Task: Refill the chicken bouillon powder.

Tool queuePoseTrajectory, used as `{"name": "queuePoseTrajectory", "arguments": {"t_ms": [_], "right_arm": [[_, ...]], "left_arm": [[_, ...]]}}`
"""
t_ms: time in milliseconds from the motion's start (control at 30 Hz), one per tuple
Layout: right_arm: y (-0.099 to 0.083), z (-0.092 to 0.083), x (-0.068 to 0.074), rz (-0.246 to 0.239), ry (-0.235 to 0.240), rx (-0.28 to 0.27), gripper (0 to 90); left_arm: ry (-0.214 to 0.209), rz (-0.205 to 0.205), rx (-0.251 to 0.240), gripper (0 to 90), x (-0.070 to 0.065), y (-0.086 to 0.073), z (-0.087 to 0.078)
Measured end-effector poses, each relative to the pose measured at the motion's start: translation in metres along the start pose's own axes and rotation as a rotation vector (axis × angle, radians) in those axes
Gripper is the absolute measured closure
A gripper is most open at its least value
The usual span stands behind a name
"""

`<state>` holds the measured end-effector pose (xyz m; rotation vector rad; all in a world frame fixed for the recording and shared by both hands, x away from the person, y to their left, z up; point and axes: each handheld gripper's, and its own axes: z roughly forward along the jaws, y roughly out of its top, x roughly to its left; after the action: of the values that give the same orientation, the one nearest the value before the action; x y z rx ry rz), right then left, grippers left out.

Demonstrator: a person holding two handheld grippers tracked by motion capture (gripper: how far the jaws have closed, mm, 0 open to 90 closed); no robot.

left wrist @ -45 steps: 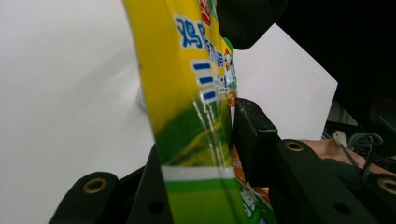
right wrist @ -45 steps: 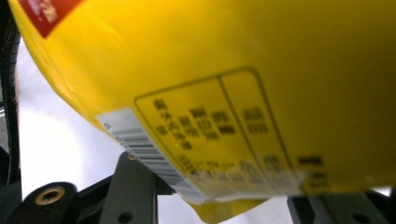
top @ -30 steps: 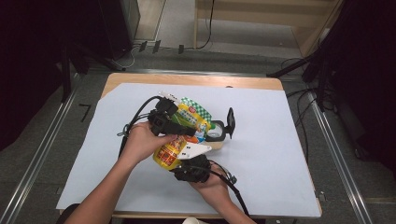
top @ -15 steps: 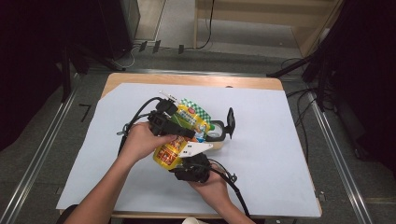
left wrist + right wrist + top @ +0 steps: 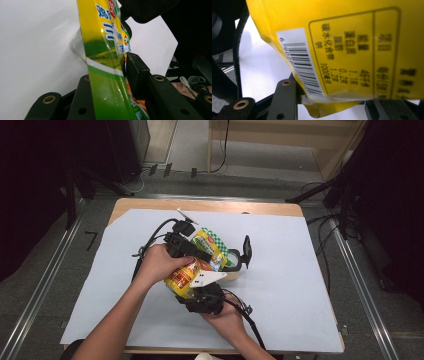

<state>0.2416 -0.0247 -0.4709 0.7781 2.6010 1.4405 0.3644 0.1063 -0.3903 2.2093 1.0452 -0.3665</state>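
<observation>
Shifted slightly toward the table's middle since a second ago, left gripper [image 5: 197,251] with jaws just closing in on the green-and-yellow end of a yellow snack bag [image 5: 192,270], the film pinched between the black pads in the left gripper view [image 5: 110,82]. Nearest the person, right gripper [image 5: 202,295] unmoved, clamped on the bag's lower yellow end, barcode and nutrition panel [image 5: 352,57] pressed close before its camera, one jaw [image 5: 284,100] against the bottom seam. Held off the white paper sheet [image 5: 300,310] between the two grippers, at the middle of the table, long axis slanting from near-left to far-right in the high view, orange-yellow end toward the person, green printed end pointing away. Just beyond the green end, a small dark round container [image 5: 231,265] on the sheet with a black lid or flap [image 5: 246,251] standing upright at its far side; contents too hidden to tell. Farther off, wooden table edge [image 5: 210,206], cables and grey floor.
</observation>
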Motion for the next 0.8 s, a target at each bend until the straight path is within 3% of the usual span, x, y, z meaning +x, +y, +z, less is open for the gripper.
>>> {"name": "queuePoseTrajectory", "arguments": {"t_ms": [367,500,800], "right_arm": [[0.0037,0.0049,-0.0018,0.000,-0.031,0.025,57.3],[0.0049,0.0048,-0.0035,0.023,-0.008,0.026,59.4],[0.0048,0.0013,-0.0077,0.070,0.026,0.008,62.1]], "left_arm": [[0.033,-0.015,-0.040,72.6,0.0040,-0.0011,-0.0001],[0.023,-0.029,-0.050,71.7,0.0058,-0.0026,-0.0018],[0.013,-0.043,-0.017,64.9,0.0026,-0.0064,-0.0074]]}}
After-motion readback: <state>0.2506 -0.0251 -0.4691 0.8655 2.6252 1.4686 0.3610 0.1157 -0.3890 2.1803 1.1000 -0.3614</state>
